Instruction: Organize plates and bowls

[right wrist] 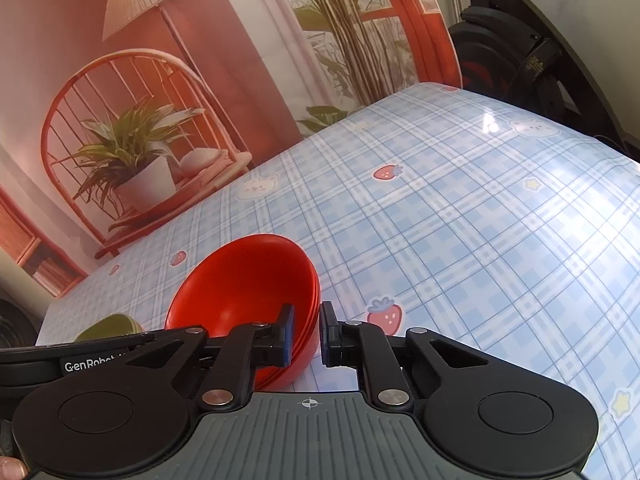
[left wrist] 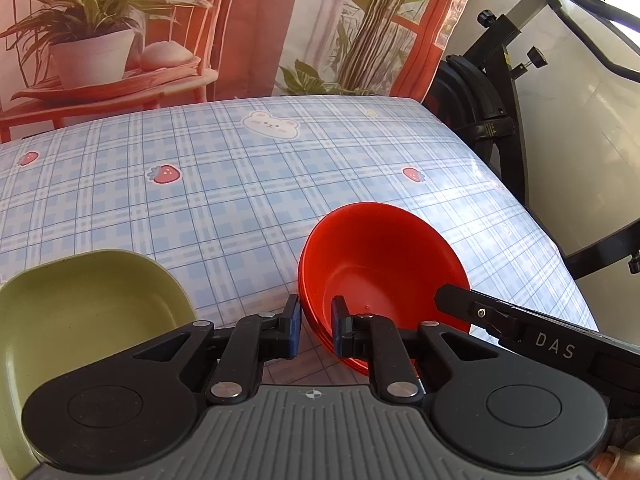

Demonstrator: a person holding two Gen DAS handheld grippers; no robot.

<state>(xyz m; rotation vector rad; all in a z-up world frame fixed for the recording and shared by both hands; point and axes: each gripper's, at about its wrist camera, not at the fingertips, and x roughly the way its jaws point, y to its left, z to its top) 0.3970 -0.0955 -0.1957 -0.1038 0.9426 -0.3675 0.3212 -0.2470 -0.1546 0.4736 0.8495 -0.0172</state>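
Observation:
A stack of red bowls [left wrist: 380,256] sits nested and tipped over the checked tablecloth [left wrist: 224,208]. My left gripper [left wrist: 316,324] is shut on the stack's near left rim, one pad outside the wall and one inside. My right gripper [right wrist: 306,332] is shut on the opposite rim of the red bowls [right wrist: 248,280], and its black finger also shows on the bowls' right side in the left wrist view. A green squarish plate [left wrist: 80,304] lies to the left of the bowls, seen small as the green plate [right wrist: 116,324] in the right wrist view.
The tablecloth [right wrist: 480,240] stretches away with strawberry and bear prints. A printed backdrop [left wrist: 120,40] of plants and a chair hangs behind the table. A black exercise machine [left wrist: 488,92] stands past the table's right edge.

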